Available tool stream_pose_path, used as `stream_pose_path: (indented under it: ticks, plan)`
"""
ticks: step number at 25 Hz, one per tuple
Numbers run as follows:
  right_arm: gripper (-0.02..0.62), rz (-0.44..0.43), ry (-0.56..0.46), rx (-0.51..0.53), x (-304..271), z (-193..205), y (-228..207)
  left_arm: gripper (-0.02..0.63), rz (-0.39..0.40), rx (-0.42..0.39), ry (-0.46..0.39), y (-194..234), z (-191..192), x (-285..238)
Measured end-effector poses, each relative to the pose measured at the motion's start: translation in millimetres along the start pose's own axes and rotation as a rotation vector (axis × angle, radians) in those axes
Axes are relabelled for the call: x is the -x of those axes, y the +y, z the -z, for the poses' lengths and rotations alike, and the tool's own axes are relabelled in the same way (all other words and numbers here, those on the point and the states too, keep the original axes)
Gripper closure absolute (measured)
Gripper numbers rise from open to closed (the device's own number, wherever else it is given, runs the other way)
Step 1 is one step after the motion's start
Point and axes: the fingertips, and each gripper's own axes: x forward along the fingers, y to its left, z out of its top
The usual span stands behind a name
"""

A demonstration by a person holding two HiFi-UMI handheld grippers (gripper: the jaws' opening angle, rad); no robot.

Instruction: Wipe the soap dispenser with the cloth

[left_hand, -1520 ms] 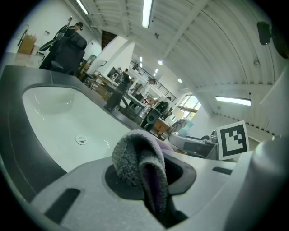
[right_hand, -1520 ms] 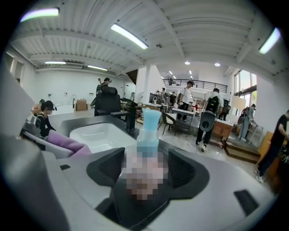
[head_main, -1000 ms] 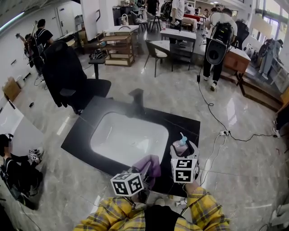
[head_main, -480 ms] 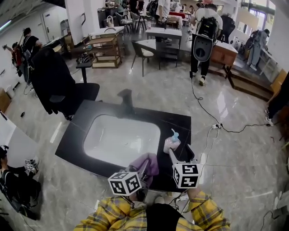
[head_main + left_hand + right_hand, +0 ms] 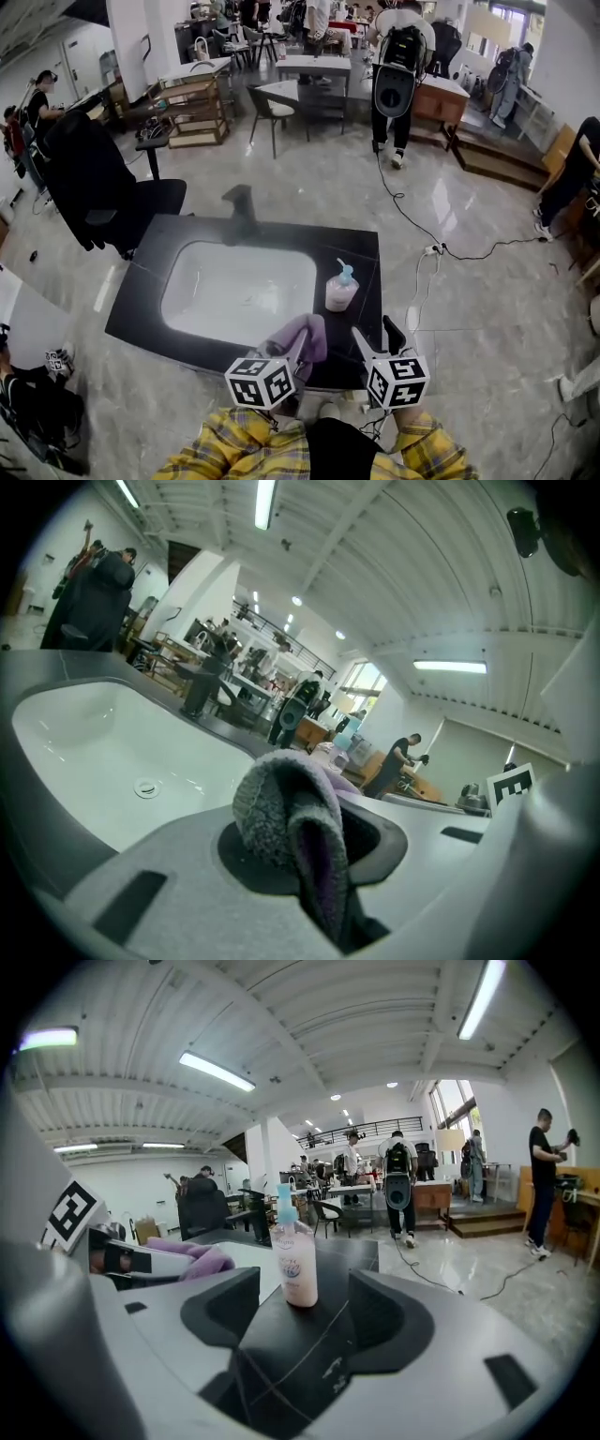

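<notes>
A pink soap dispenser (image 5: 339,288) with a light blue pump stands upright on the black counter (image 5: 367,272), right of the white basin (image 5: 234,291). My right gripper (image 5: 373,334) is open near the counter's front edge, a little short of the bottle. Between its spread jaws the soap dispenser (image 5: 296,1260) stands untouched. My left gripper (image 5: 302,347) is shut on a purple cloth (image 5: 298,336) at the basin's front right rim. The cloth (image 5: 292,829) bulges up out of the jaws in the left gripper view.
A dark faucet (image 5: 240,202) rises behind the basin. A black office chair (image 5: 98,183) stands at the counter's far left. A cable and power strip (image 5: 431,251) lie on the floor to the right. People and desks fill the far room.
My right gripper has let go of the soap dispenser and drawn back toward me; the bottle now stands free on the counter. The left gripper still holds the cloth in about the same place.
</notes>
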Motion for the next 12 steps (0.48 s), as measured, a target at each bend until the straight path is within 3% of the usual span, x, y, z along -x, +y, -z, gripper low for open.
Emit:
stream_pose_path:
  ticks: [5,8,12]
  plan:
    - [0.319,0.010,0.000,-0.061,19.9,17.6,-3.0,0.548,-0.016,-0.012,0.009,6.3,10.7,9.0]
    - [0.455,0.031,0.000,-0.102,28.0,27.7,-5.9,0.548,-0.032,-0.023,0.007,11.8,14.5,14.4]
    - [0.522,0.036,-0.010,-0.141,36.9,36.0,-2.5,0.548,-0.042,-0.069,0.010,15.0,17.3,22.2]
